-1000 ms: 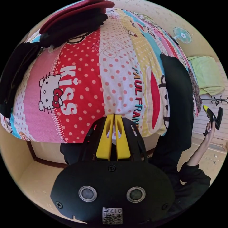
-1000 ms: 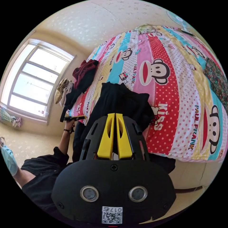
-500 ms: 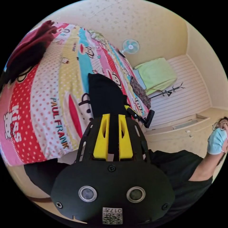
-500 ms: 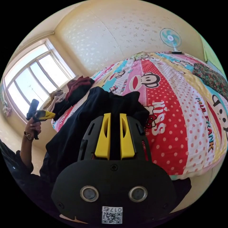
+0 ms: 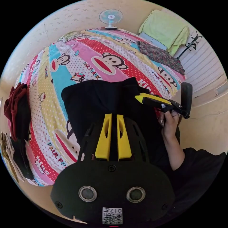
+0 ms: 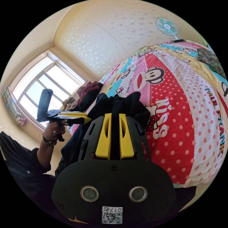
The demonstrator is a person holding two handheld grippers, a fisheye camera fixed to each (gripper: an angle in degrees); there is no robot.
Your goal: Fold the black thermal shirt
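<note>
- Left gripper view, hidden parts: near end of the black thermal shirt (image 5: 99, 99) lost behind the claw's black housing; its right edge covered by a hand (image 5: 169, 121) and a dark sleeve.
- Left claw (image 5: 113, 116): yellow plastic jaws nearly together, a thin strip of black cloth pinched between them.
- Right claw (image 5: 142, 97) seen side-on over the shirt's right edge, so hard to judge from here.
- Matte black, soft-looking, no visible print; spread as a broad rounded panel on the bed cover (image 5: 78, 54), itself striped, polka-dotted and cartoon-printed.
- Long axis running from the claw away across the bed, toward the fan (image 5: 111, 16) at the far wall.
- At the rims, squeezed by the lens: a dark red and black clothes pile (image 5: 16, 106), a floral cloth (image 5: 161, 55), a pale green cloth (image 5: 166, 28).
- Right gripper view, hidden parts: the shirt's lower portion behind the housing; its left side merging with the person's dark clothes, boundary hard to trace.
- Right claw's yellow jaws close together, clamped on black fabric that fills the slim gap.
- Just past the tips, bunched into a soft crumpled hump on the bed's near edge, sagging off it leftward and down.
- Left claw at mid-left, level, in a hand wearing a wristband, in front of the bright window (image 6: 47, 87).
</note>
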